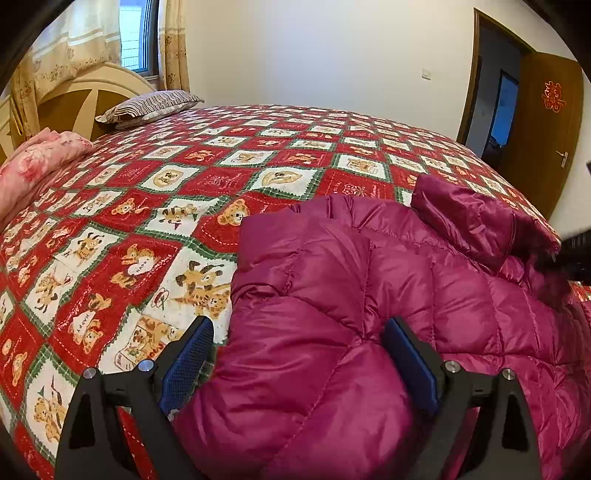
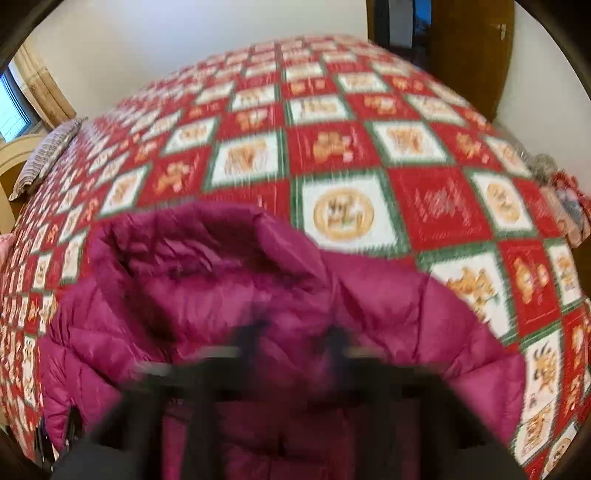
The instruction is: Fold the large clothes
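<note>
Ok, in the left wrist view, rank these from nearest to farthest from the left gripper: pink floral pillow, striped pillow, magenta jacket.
1. Magenta jacket: bulging between the left gripper fingers.
2. Pink floral pillow: far left, on the bed edge.
3. Striped pillow: farthest, by the headboard.

Across the bed, a red, white and green checked quilt (image 1: 177,206) printed with teddy bears and tigers. At the head end, a cream arched headboard (image 1: 85,99), a striped pillow (image 1: 147,107) lying flat against it, and a pink floral pillow (image 1: 33,162) nearer the left edge. Behind these, beige patterned curtains (image 1: 173,44) either side of a window (image 1: 135,33). On the plain white wall, a light switch (image 1: 426,75). To the right, a brown wooden door (image 1: 546,133) standing open, with a red paper ornament (image 1: 553,96) and a metal handle (image 1: 563,157).
</note>
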Motion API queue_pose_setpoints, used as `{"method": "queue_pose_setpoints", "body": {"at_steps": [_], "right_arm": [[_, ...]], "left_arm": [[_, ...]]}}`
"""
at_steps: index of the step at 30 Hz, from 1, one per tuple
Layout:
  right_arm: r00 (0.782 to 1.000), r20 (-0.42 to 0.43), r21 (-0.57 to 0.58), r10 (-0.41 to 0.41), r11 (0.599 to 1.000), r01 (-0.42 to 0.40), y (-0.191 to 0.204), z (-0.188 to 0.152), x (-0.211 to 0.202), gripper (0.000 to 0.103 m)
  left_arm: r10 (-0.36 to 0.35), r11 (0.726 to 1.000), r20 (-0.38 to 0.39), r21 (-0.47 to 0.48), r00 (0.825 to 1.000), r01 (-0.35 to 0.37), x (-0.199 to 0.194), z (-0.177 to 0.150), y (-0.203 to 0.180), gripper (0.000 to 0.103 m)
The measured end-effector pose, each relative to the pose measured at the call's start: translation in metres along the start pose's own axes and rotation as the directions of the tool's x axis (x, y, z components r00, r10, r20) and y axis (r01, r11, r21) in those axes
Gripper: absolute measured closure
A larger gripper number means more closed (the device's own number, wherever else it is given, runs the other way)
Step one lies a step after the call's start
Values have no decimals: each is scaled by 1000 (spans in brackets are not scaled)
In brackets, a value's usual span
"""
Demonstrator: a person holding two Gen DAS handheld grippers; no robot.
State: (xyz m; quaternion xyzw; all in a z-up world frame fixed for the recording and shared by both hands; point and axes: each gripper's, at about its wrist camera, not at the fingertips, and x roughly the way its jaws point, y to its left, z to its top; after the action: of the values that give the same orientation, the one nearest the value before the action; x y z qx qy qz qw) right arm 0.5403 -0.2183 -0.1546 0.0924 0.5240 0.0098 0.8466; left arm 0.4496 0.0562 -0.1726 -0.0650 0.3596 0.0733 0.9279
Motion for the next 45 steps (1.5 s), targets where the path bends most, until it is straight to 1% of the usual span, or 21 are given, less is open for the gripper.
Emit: {"method": "queue_pose_setpoints", "body": {"at_steps": [2, 5, 8, 10, 11, 14, 16, 17, 19, 20, 22, 24, 25, 28, 29, 30, 32, 37, 39, 41, 45], "right_arm": [[999, 44, 18, -6, 1000, 5, -11, -11, -10, 91], [997, 78, 40, 8, 999, -11, -29, -34, -20, 91], [996, 84, 30, 1, 1000, -3, -37, -52, -13, 91], [994, 110, 17, -1, 1000, -1, -37, -58, -10, 92], [989, 145, -2, -15, 1000, 15, -36, -63, -10, 92], [974, 221, -47, -57, 996, 69, -27, -71, -10, 92], [968, 240, -55, -71, 995, 86, -24, -73, -10, 92], [968, 243, -53, -67, 995, 82, -25, -73, -10, 92], [968, 248, -42, -49, 997, 61, -29, -72, -10, 92], [967, 250, -38, -40, 998, 52, -30, -71, -10, 92], [967, 253, -35, -35, 998, 45, -30, -72, -9, 92], [965, 258, -35, -34, 998, 44, -29, -72, -9, 92], [965, 260, -34, -33, 998, 43, -29, -72, -9, 92], [964, 264, -31, -28, 999, 37, -30, -73, -9, 92], [964, 265, -30, -24, 999, 33, -30, -73, -9, 92], [964, 266, -28, -21, 999, 29, -31, -73, -9, 92], [964, 267, -24, -13, 1000, 20, -33, -73, -10, 92], [963, 268, -23, -10, 1000, 17, -33, -74, -10, 92], [963, 269, -24, -11, 1000, 18, -33, -74, -9, 92], [963, 269, -25, -13, 999, 21, -33, -74, -10, 92], [963, 269, -26, -18, 999, 26, -32, -74, -10, 92]], "left_arm": [[-2, 1000, 4, -3, 1000, 2, 0, 0, 1, 9], [-3, 1000, 20, -7, 1000, 3, -5, 0, 3, 9], [-5, 1000, 87, -1, 996, 5, -23, 4, 1, 9], [-34, 999, 135, 39, 990, 29, -38, 12, -9, 9], [-41, 997, 147, 66, 988, 31, -44, 20, -16, 9], [-58, 990, 156, 137, 986, 37, -53, 51, -42, 9], [-94, 986, 144, 153, 985, 72, -49, 78, -59, 9], [-99, 985, 120, 152, 988, 81, -43, 89, -66, 9], [-95, 988, 54, 130, 994, 87, -20, 108, -81, 9], [-77, 989, 20, 130, 997, 74, -5, 113, -90, 9], [-14, 989, -29, 149, 999, 18, 18, 112, -104, 9], [4, 986, -72, 165, 997, 8, 36, 108, -116, 9], [11, 986, -74, 169, 997, 2, 40, 106, -119, 9], [60, 979, -33, 199, 998, -52, 44, 94, -127, 10], [66, 974, -30, 221, 997, -58, 45, 88, -129, 23], [77, 967, -44, 246, 996, -64, 48, 83, -130, 47], [88, 964, -91, 257, 992, -62, 54, 73, -126, 67], [40, 989, -131, 144, 991, -21, 63, 57, -97, 69], [29, 993, -110, 121, 993, -16, 65, 47, -92, 69], [41, 992, -86, 120, 995, -31, 64, 41, -94, 68], [36, 995, -84, 96, 996, -28, 67, 41, -93, 68]]}}
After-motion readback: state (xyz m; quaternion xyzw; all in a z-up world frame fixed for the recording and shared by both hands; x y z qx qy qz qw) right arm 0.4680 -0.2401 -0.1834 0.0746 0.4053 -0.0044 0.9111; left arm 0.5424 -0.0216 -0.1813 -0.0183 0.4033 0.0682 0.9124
